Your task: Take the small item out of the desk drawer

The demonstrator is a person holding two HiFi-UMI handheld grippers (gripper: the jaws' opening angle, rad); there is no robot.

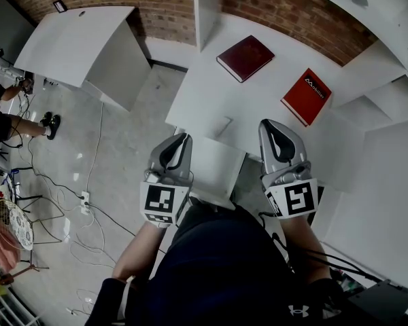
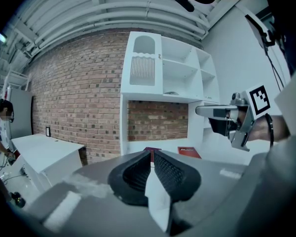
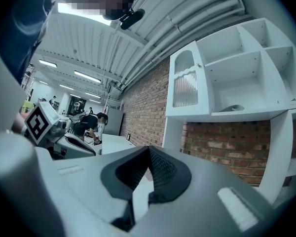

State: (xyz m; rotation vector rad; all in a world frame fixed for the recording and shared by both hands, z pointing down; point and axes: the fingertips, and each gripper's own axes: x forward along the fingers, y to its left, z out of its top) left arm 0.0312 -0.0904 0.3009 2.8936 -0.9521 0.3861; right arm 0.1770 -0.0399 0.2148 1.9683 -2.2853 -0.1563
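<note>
Small item (image 1: 222,127): my best guess is that it is the pale flat block on the white desk (image 1: 204,94), just past the pulled-out drawer (image 1: 217,172). Nothing shows inside the drawer itself, so I cannot be sure.

Nearest the camera, the person's dark-clothed lap and forearms fill the bottom of the head view. Each hand holds a gripper that points away over the desk's near edge.

The left gripper (image 1: 185,136) has its jaws closed with the tips touching and nothing pinched at them. A white sliver shows in the gap behind the tips and seems to be the pale surface below. The right gripper (image 1: 266,123) also has its jaws together and empty.

Between the two grippers the drawer stands out toward the person. Its floor is plain white and bare wherever it can be seen, and the left gripper covers its left edge.

Just beyond, the block lies ahead of both grippers and between them, a little nearer the left gripper's tip. Its long axis runs away from the person, leaning right. A reach for it would likely go forward and inward, with the jaws parted first to close across its short side.

Farther back a dark red book (image 1: 245,58) and a bright red book (image 1: 307,96) lie well apart from the block. Behind the desk rises a brick wall (image 1: 285,12).
</note>
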